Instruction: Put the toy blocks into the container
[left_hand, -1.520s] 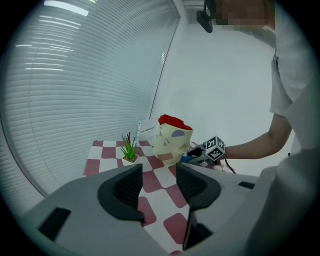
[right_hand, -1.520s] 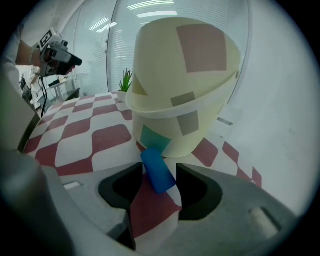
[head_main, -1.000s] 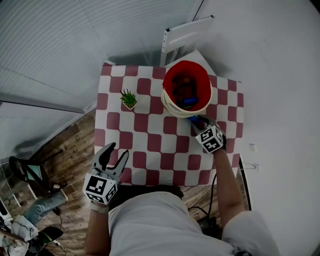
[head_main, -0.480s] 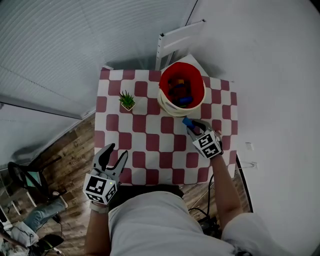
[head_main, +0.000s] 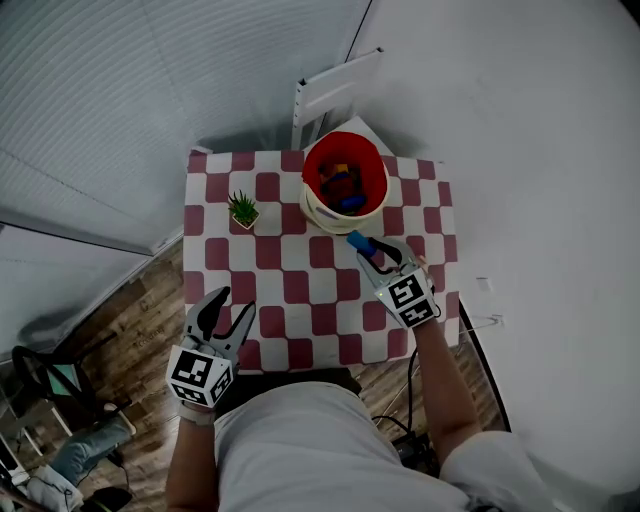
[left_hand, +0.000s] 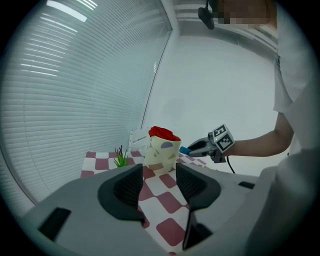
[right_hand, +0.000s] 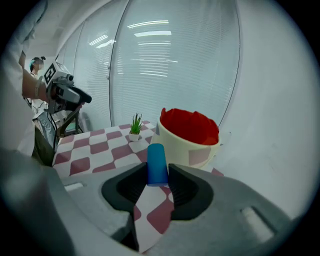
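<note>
Table (head_main: 292, 292): red-white checks, bears container (head_main: 316, 213) | floor (head_main: 128, 330): wood planks | blinds (head_main: 130, 90)

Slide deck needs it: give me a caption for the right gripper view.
Right tongs grip a blue cylinder block before the red-lined container on a checkered table.

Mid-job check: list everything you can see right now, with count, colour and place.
Table: one, red-and-white check cloth, centre.
Bucket: one, cream outside, red inside, far side of table.
Blocks: several, blue and red among them, inside bucket; count unclear.
Blue block: one, held in the air on bucket's near side.
Plant: one, green, white pot, on table left of bucket.
Chair: one, white, behind table.
Floor: wood, left of table.
Left tool: one, open, empty, near table edge.
Right tool: one, jaws just closed, shut on Blue block.
</note>
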